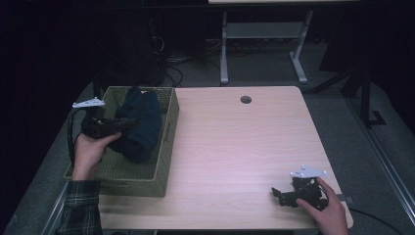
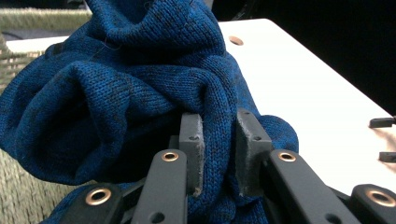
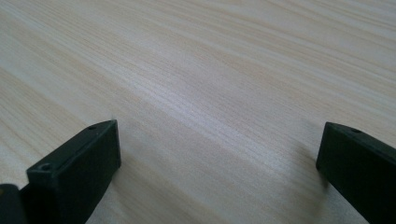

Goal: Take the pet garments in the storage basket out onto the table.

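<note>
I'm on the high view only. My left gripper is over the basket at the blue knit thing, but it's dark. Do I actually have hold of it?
Observer: Yes. The left gripper has a fold of the blue knit garment pinched between its jaws.
Operator: How much fabric is in there?
Observer: One narrow ridge; the bulk bunches above and to the side of the jaws.
Operator: And the right gripper?
Observer: The right gripper has its jaws wide apart with bare wooden table between them.

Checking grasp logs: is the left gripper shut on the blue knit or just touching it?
Shut on it: the left gripper pinches a fold of blue knit tight between its jaws, over the basket.
</note>
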Action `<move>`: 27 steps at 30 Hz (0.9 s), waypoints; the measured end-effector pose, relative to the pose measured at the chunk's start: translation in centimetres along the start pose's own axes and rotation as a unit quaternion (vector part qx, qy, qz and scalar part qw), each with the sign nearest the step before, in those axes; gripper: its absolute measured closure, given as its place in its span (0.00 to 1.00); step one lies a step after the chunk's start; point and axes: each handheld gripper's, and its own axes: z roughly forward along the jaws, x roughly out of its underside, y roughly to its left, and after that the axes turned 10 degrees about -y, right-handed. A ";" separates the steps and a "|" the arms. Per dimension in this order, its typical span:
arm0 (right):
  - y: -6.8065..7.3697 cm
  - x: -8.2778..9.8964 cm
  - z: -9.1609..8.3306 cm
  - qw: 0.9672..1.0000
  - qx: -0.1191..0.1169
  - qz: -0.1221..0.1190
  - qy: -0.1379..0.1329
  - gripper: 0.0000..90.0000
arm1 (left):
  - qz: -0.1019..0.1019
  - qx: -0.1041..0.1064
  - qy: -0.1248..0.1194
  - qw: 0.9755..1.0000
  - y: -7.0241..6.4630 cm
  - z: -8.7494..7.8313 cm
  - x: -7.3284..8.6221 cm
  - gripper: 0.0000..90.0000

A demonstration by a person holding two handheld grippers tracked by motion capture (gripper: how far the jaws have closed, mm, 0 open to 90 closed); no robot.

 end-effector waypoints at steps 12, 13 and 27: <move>0.0 0.0 0.0 1.000 -0.001 0.000 0.001 0.00 | 0.014 0.029 -0.043 0.999 -1.4 -1.2 -2.0 0.83; 0.0 0.0 0.0 1.000 -0.001 0.000 0.001 0.00 | 0.017 0.032 -0.045 0.998 -1.5 -1.2 -2.2 0.83; 0.0 0.0 0.0 1.000 -0.001 0.000 0.001 0.00 | 0.038 0.099 -0.089 0.990 -5.3 -0.9 -4.4 0.84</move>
